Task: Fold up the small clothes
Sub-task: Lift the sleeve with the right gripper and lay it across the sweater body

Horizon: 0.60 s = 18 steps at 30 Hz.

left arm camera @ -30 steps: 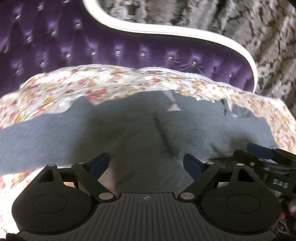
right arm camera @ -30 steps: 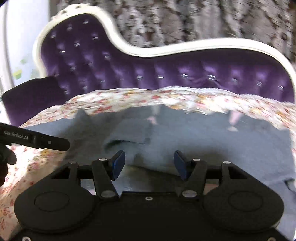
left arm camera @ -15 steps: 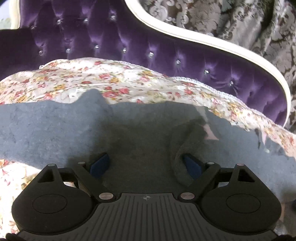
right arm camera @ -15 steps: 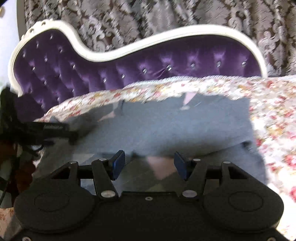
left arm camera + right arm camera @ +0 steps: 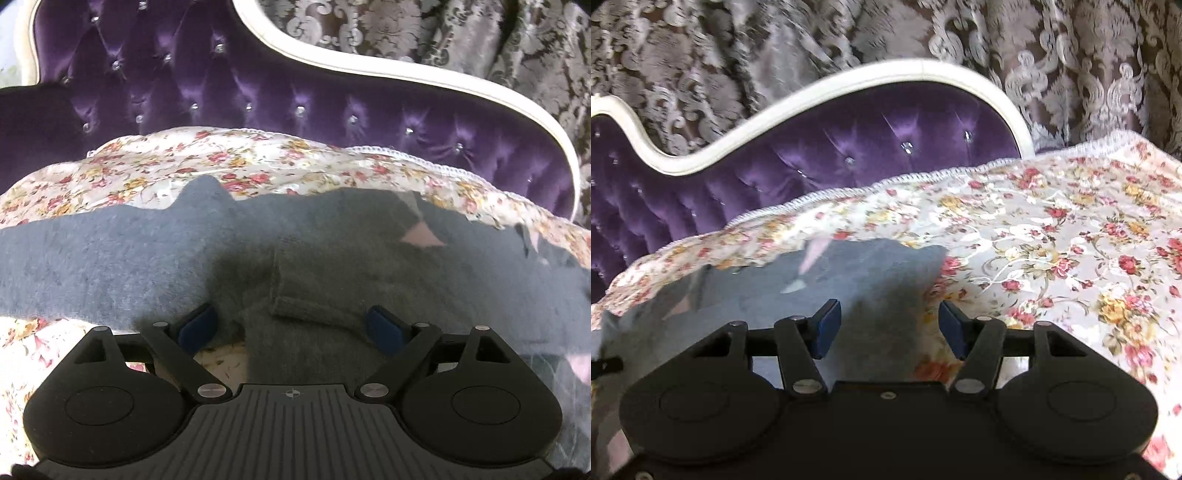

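A fuzzy grey small garment (image 5: 110,266) lies spread on a floral cover (image 5: 221,162). A folded-over flap (image 5: 314,288) lies in its middle, with a pink patch (image 5: 423,236) behind it. My left gripper (image 5: 291,328) is open and empty, low over the garment's near edge, with the flap between its blue pads. In the right wrist view the garment's right end (image 5: 849,273) lies on the cover. My right gripper (image 5: 890,328) is open and empty above the garment's right edge.
A purple tufted sofa back (image 5: 258,96) with a white curved frame (image 5: 406,74) rises behind the cover. A patterned grey curtain (image 5: 775,44) hangs behind the sofa. The floral cover (image 5: 1071,240) stretches to the right of the garment.
The right gripper has swung right, from over the garment's middle to its right edge. The left gripper has shifted left a little. Both have stayed open.
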Tool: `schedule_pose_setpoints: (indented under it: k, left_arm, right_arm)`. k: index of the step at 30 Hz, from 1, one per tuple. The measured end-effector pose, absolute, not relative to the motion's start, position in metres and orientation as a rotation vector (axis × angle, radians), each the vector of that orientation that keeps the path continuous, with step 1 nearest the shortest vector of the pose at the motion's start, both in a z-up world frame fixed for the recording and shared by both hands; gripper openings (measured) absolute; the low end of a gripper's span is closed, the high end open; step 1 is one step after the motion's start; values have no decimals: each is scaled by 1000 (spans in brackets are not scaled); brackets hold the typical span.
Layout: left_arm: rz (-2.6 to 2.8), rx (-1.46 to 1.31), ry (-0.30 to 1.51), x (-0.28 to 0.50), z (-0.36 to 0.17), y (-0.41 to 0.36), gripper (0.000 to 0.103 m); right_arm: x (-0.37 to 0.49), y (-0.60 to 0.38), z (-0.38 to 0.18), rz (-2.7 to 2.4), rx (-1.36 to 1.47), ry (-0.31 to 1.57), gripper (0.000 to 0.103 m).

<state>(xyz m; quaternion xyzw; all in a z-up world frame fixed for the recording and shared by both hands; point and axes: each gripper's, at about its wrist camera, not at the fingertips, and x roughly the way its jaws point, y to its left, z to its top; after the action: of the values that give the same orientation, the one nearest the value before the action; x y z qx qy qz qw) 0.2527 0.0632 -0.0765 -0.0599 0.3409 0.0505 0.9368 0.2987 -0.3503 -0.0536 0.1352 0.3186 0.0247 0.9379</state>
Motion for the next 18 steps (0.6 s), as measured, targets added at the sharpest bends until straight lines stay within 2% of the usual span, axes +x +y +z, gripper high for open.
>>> schedule_pose_setpoints:
  k: [3,4,5,6,12,18]
  left_arm:
    - [80,-125,703,251,-76,64,90]
    - [71,-125,706,250,-76,65,90]
    - [61,-127,708,250,-76,66,90]
    - [54,-131,710,249,-76,67,90]
    - [26,-93,723,247,-77,69,90]
    - [4,-19,730,244,-81,64,98]
  right_arm:
    - [314,-356,-64,38,304,684,48]
    - [319,-358,-66,32,311,696,21]
    - [321,-357,-67,33,305,712,11]
    - [322,-355,-66,35,285,717,9]
    - [322,-365,-76,-51,206,741,10]
    - [301,-356,-54,-73,198,665,51]
